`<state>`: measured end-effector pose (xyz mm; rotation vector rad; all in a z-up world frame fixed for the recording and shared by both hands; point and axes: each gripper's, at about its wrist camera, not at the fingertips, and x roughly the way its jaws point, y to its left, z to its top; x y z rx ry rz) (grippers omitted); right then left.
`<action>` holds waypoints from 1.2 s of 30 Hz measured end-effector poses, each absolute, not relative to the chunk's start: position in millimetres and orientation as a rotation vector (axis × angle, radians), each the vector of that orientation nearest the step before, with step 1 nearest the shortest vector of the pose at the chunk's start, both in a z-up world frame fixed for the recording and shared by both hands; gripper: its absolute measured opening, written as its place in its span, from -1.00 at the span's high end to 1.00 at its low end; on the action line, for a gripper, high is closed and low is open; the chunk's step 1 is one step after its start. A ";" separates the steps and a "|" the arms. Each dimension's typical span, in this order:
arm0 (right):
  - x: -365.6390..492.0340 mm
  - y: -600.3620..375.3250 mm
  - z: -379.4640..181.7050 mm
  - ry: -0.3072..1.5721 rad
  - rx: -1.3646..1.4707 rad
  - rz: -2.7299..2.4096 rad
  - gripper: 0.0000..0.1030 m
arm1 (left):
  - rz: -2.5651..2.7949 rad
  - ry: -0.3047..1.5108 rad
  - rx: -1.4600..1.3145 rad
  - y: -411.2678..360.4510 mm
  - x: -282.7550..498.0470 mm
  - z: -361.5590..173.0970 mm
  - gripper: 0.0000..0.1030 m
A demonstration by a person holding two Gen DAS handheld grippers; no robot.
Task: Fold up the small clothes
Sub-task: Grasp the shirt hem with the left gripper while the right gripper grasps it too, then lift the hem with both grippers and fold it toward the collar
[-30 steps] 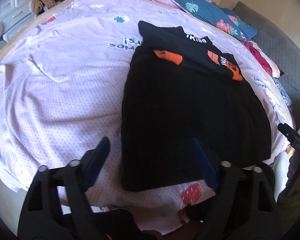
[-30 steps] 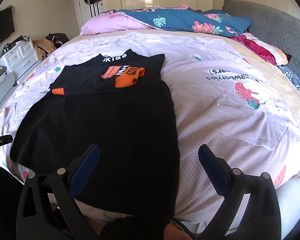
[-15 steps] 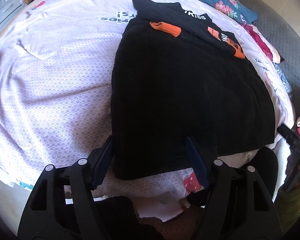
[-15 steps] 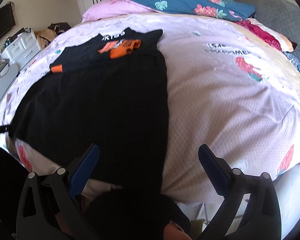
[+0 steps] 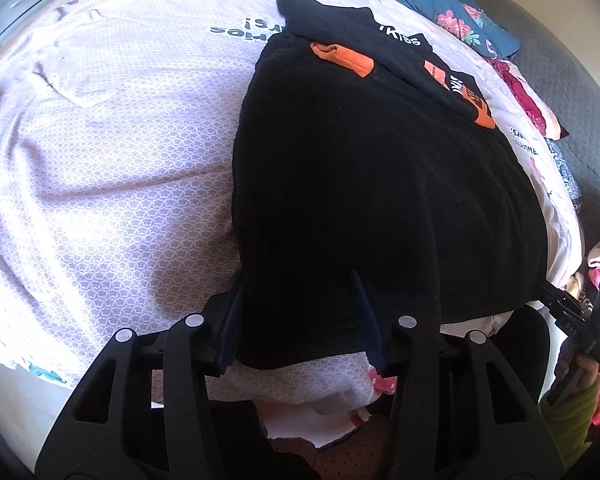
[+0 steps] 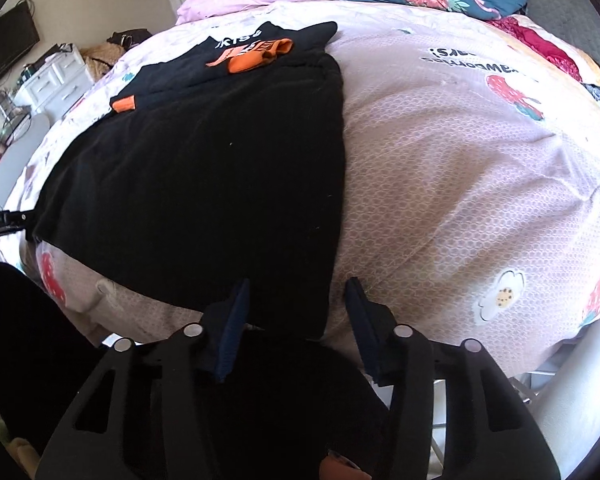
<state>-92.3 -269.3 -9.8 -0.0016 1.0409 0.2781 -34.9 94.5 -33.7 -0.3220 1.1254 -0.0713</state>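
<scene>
Black garment flat on bed sheet; left tool and right tool unclenched (straddling near hem corners)

Bright daylight washes out the bedsheet, the black shirt loses detail, and fisheye edges bend darkly.

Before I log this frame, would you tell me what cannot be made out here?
- Left wrist view: the black garment hem corner between the left gripper fingers; contact unclear.
- Right wrist view: hem corner by the right gripper; dark cloth merges with the shape below.
- Both views: white neckline print, too small and inverted.
</scene>
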 end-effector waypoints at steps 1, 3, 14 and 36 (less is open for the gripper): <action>-93.0 -267.7 -9.2 1.037 -0.010 0.281 0.26 | -0.066 1.127 -0.321 94.7 -34.7 -34.2 0.26; -94.2 -265.7 -5.4 1.024 -0.023 0.284 0.54 | -0.059 1.126 -0.324 95.6 -35.4 -34.3 0.30; -102.8 -277.0 45.5 0.812 0.061 0.331 0.85 | -0.047 1.098 -0.337 99.1 -36.0 -31.2 0.87; -80.4 -276.8 86.2 0.574 0.145 0.230 0.85 | -0.066 0.794 -0.442 120.9 -36.6 38.5 0.95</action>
